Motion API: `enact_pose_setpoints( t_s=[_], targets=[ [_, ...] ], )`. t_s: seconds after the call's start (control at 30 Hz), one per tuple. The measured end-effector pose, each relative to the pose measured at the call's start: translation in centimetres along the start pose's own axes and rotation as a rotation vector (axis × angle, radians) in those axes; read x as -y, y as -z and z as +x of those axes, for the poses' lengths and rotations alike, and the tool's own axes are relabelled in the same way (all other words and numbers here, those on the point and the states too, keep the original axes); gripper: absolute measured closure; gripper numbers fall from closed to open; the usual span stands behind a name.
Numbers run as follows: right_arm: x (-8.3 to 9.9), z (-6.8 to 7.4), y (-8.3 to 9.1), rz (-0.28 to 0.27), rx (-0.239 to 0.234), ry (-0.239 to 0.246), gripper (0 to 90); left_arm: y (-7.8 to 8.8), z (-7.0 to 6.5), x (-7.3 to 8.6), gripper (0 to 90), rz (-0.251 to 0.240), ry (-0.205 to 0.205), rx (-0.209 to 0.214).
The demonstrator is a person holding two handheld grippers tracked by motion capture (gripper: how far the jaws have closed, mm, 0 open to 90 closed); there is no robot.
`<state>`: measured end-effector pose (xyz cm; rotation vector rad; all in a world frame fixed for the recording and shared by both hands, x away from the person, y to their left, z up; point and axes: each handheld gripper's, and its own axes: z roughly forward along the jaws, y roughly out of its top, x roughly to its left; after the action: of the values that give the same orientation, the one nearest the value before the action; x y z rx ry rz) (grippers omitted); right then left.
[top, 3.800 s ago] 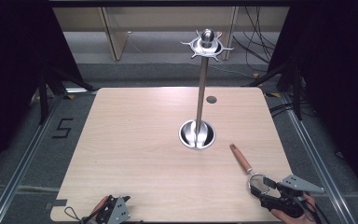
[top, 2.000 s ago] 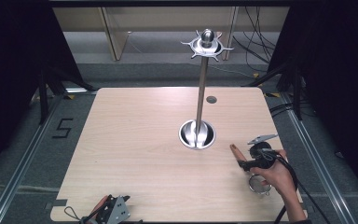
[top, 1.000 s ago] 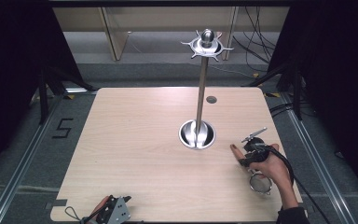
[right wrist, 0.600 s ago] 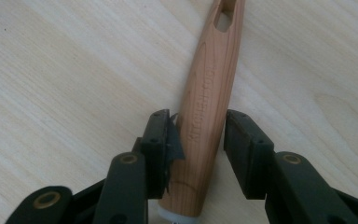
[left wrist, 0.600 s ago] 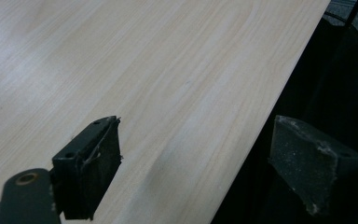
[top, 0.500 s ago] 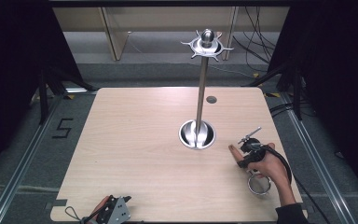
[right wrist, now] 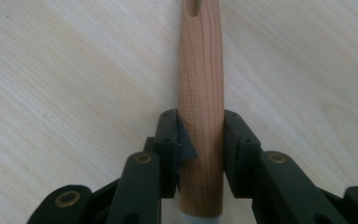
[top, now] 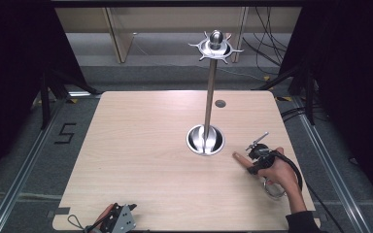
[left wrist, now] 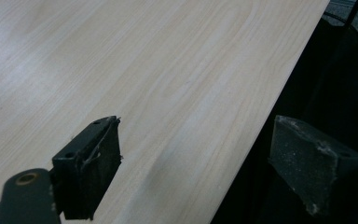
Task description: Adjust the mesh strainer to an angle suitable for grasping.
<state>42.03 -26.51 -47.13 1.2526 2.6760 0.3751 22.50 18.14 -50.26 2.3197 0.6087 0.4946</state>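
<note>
The right gripper [right wrist: 200,135] has just been closing and now pinches the round light-brown wooden handle [right wrist: 200,93] lying on the pale wooden worktop [right wrist: 74,70]. The handle's near end is cut off below the jaws. The left gripper [left wrist: 196,158] stands spread, holding nothing.

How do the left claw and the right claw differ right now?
The left claw is open with nothing between its jaws; the right claw has just been closing and is shut on the wooden handle. The left claw sits at the table's near edge, over the drop; the right claw sits farther in, near the stand. Both have black jaws.
</note>
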Motion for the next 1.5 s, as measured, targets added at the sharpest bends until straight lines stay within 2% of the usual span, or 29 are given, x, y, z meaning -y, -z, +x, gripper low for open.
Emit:
enact_pose_setpoints(
  t_s=[0.03,0.1,0.13,0.23,0.27,0.3,0.33,0.43,0.47,0.5,0.53,0.6,0.7,0.73,0.77,0.8,0.83,0.87,0.93,1.0,1.03,1.07,1.1,1.2,1.23,1.27,1.4,1.5],
  targets=[
    [0.0,0.2,0.2,0.003,-0.010,-0.021,70.7,0.0,0.0,0.0,15.6,0.000,-0.002,-0.002],
    [-0.1,0.1,0.5,-0.019,-0.001,-0.009,70.7,0.0,0.0,0.0,15.6,0.000,-0.001,-0.007],
    [-0.1,-0.1,0.7,-0.040,0.007,0.013,70.8,0.0,0.0,0.0,15.6,-0.008,0.006,0.001],
    [-0.1,0.1,1.3,-0.071,-0.005,-0.010,70.9,0.0,0.0,0.0,15.6,-0.006,0.003,-0.009],
    [-0.1,0.2,1.5,-0.085,-0.009,-0.017,70.9,0.0,0.0,0.0,15.6,-0.003,0.002,0.002],
    [0.0,0.0,1.7,-0.110,-0.006,-0.004,70.9,0.0,-0.1,0.0,15.6,-0.006,0.008,0.011],
    [0.0,0.0,2.0,-0.117,-0.020,-0.018,70.9,0.0,-0.1,0.0,15.6,-0.010,0.012,0.015],
    [0.3,-0.3,2.6,-0.173,-0.019,-0.007,71.0,0.1,0.0,0.0,15.6,-0.008,-0.002,-0.005],
    [0.3,-0.3,2.9,-0.183,-0.024,-0.022,71.0,0.1,0.0,0.0,15.6,-0.012,0.000,0.001],
    [0.4,-0.4,3.0,-0.221,-0.020,-0.015,71.1,0.1,0.0,0.0,15.6,-0.009,-0.001,0.000],
    [0.6,-0.5,3.4,-0.203,-0.034,-0.013,71.1,0.1,0.0,0.0,15.6,-0.010,-0.002,0.000],
    [0.9,-0.7,3.9,-0.228,-0.054,-0.025,71.1,0.1,0.0,0.0,15.5,-0.010,-0.002,0.001],
    [1.2,-1.1,4.5,-0.282,-0.064,-0.038,71.1,0.1,0.0,0.0,15.6,-0.007,-0.002,-0.005],
    [1.4,-1.4,4.8,-0.295,-0.062,-0.027,71.2,0.1,0.0,0.0,15.6,-0.009,-0.003,0.001],
    [1.5,-1.3,5.1,-0.305,-0.074,-0.063,71.2,0.1,0.0,0.0,15.6,-0.008,0.000,-0.001],
    [1.6,-1.7,5.3,-0.326,-0.069,-0.039,71.1,0.1,0.0,0.0,15.6,-0.009,-0.001,-0.002],
    [1.8,-1.6,5.2,-0.379,-0.070,-0.067,71.2,0.1,0.0,0.0,15.6,-0.009,-0.002,-0.002],
    [1.9,-1.8,5.7,-0.367,-0.074,-0.050,71.2,0.1,0.0,0.0,15.6,-0.009,-0.003,0.000],
    [2.1,-2.0,6.0,-0.406,-0.079,-0.069,71.1,0.1,0.0,0.0,15.6,-0.009,0.000,-0.001],
    [2.2,-2.3,6.2,-0.455,-0.076,-0.045,71.2,0.1,0.0,0.0,15.6,-0.011,0.000,-0.002],
    [2.2,-2.2,6.6,-0.453,-0.096,-0.068,71.2,0.1,0.0,0.0,15.6,-0.011,0.001,-0.001],
    [2.2,-2.2,6.6,-0.482,-0.097,-0.080,71.2,0.1,0.0,0.0,15.6,-0.013,0.004,-0.001],
    [2.3,-2.2,7.0,-0.458,-0.107,-0.093,71.2,0.1,0.0,0.0,15.6,-0.013,0.006,-0.002],
    [2.2,-2.0,7.1,-0.502,-0.103,-0.110,71.2,0.1,0.0,0.0,15.5,-0.014,0.006,0.000],
    [2.2,-2.2,7.4,-0.475,-0.103,-0.086,71.2,0.1,0.0,0.0,15.6,-0.014,0.006,-0.002],
    [2.1,-2.2,7.4,-0.496,-0.106,-0.067,71.2,0.1,0.0,0.0,15.6,-0.014,0.005,-0.002],
    [1.9,-1.8,7.7,-0.521,-0.109,-0.085,71.2,0.1,0.0,0.0,15.6,-0.013,0.007,-0.003],
    [1.7,-1.7,8.0,-0.538,-0.112,-0.065,71.2,0.0,0.0,0.0,15.5,-0.014,0.013,0.009]
  ],
)
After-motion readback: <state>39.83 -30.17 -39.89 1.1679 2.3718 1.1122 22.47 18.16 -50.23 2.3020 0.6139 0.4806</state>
